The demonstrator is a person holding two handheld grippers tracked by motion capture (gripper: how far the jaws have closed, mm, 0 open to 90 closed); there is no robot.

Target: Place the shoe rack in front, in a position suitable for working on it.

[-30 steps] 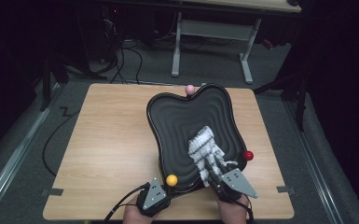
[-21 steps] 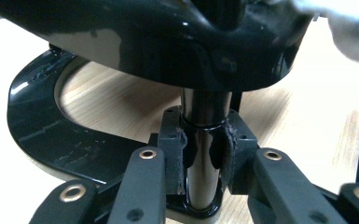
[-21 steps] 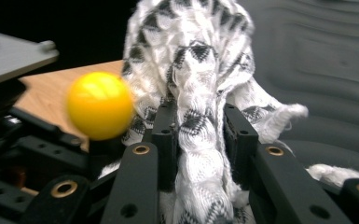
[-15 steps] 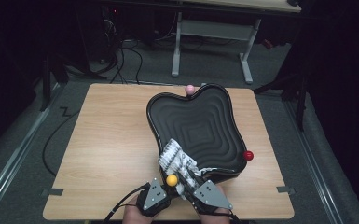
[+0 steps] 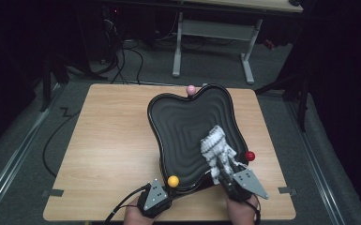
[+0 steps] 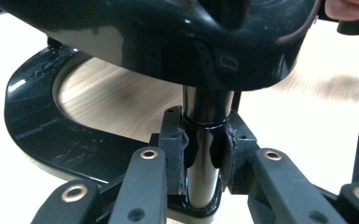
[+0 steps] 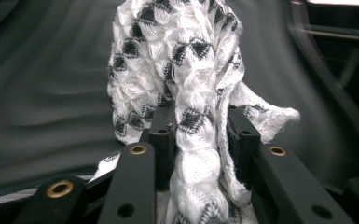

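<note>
Cloth [image 5: 217,149], white with a dark diamond pattern, is lying bunched on the near right part of the black ribbed tray [image 5: 178,117], held by the right gripper [image 5: 222,174], whose jaws are pinching a twisted fold of it, as the right gripper view confirms at the cloth [image 7: 186,93] and right gripper [image 7: 200,140]. Compared with half a second ago, the cloth is sitting farther right: it was then at the near left edge beside the yellow ball [image 5: 173,181], and a second ago it was again on the right, so the right hand is sweeping it back and forth across the tray surface. This is reading as a wiping pass in progress, with the near strip being covered and the far half of the tray apparently not yet reached. The left gripper [image 5: 161,190] is keeping its place at the near edge; its jaws are clamping the tray's glossy black post [image 6: 205,140] under the tray [image 6: 158,42] and above the base ring [image 6: 37,126], steadying the stand on the wooden table [image 5: 108,140]. A red ball [image 5: 249,156] is sitting at the right rim, just beside the cloth, and a pink ball [image 5: 191,89] at the far rim.
</note>
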